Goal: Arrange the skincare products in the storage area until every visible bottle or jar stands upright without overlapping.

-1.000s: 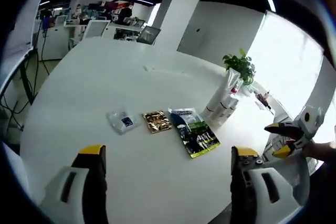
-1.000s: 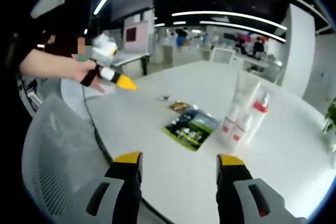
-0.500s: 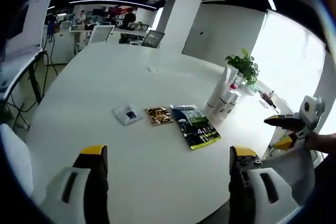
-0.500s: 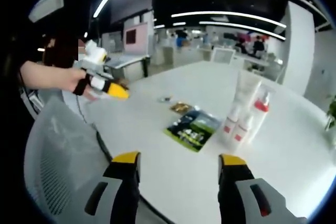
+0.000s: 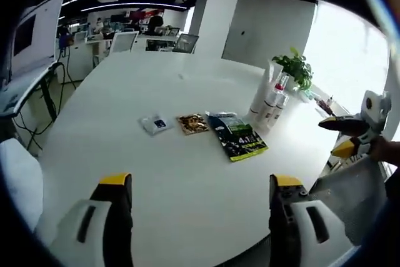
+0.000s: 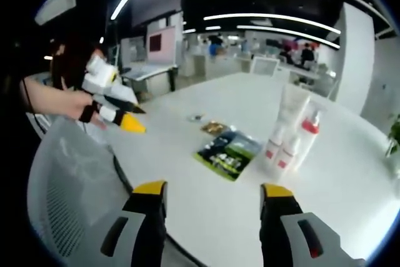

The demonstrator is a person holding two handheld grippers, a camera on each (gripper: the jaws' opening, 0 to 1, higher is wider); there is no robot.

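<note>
Jaws of both grippers stand spread and empty: the left gripper [image 5: 195, 192] and the right gripper [image 6: 212, 199] hang off the near edge of the round white tabletop [image 5: 125, 92], well short of anything on it. The skincare products, a tall white tube [image 6: 292, 109], a white spray bottle with a red top [image 6: 307, 130] and two small white bottles with red labels [image 6: 280, 151], stand upright in a tight cluster toward the far right edge. Flat on the middle lie a dark green printed pouch [image 6: 228, 153], a gold foil sachet [image 5: 192, 123] and a clear sachet with a dark label [image 5: 154, 124]. No tray or box is visible. My judgement: approach the cluster slowly, one bottle at a time, gripping low on the body so neighbours are not toppled, and set each apart.
</note>
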